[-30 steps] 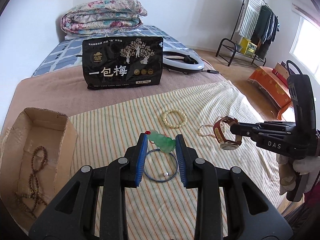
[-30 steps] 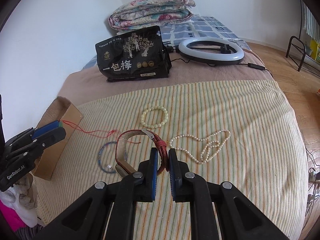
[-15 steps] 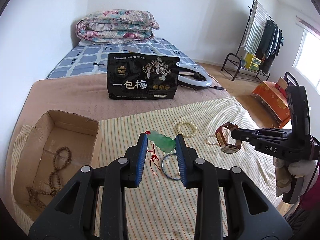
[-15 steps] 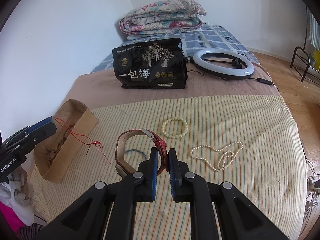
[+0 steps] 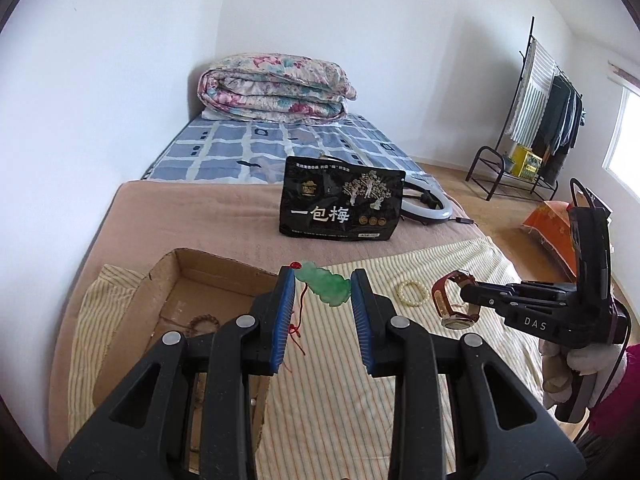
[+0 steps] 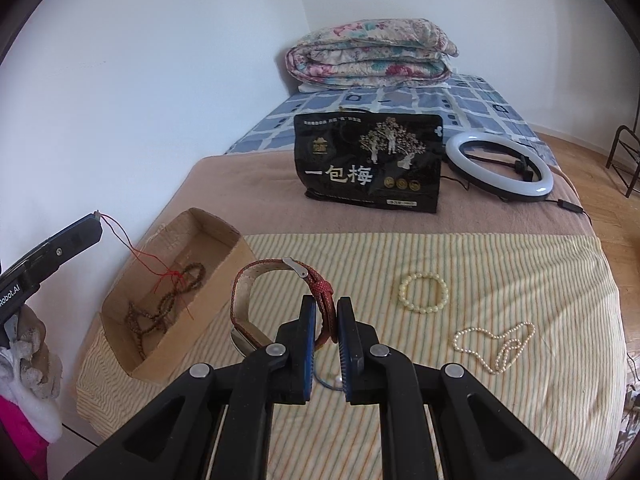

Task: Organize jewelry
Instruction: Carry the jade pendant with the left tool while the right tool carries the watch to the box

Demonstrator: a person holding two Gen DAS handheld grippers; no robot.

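My left gripper (image 5: 323, 286) is shut on a green jade pendant (image 5: 325, 288) whose red cord (image 5: 298, 322) hangs down; it is held in the air beside the cardboard box (image 5: 160, 284). My right gripper (image 6: 324, 312) is shut on the strap of a red-brown watch (image 6: 276, 292) and holds it above the striped cloth (image 6: 500, 400). The box (image 6: 224, 256) holds a brown bead necklace (image 6: 168, 304). A cream bead bracelet (image 6: 423, 293) and a pearl necklace (image 6: 496, 344) lie on the cloth. A blue ring bracelet (image 6: 326, 382) lies partly hidden under my right gripper.
A black snack bag (image 6: 370, 162) stands at the back of the brown blanket, with a ring light (image 6: 500, 168) beside it. A folded quilt (image 5: 276, 92) lies by the wall. A clothes rack (image 5: 536, 120) stands on the floor to the right.
Both grippers have risen and moved left toward the box with their loads. The pendant's cord now hangs over the box's near edge.
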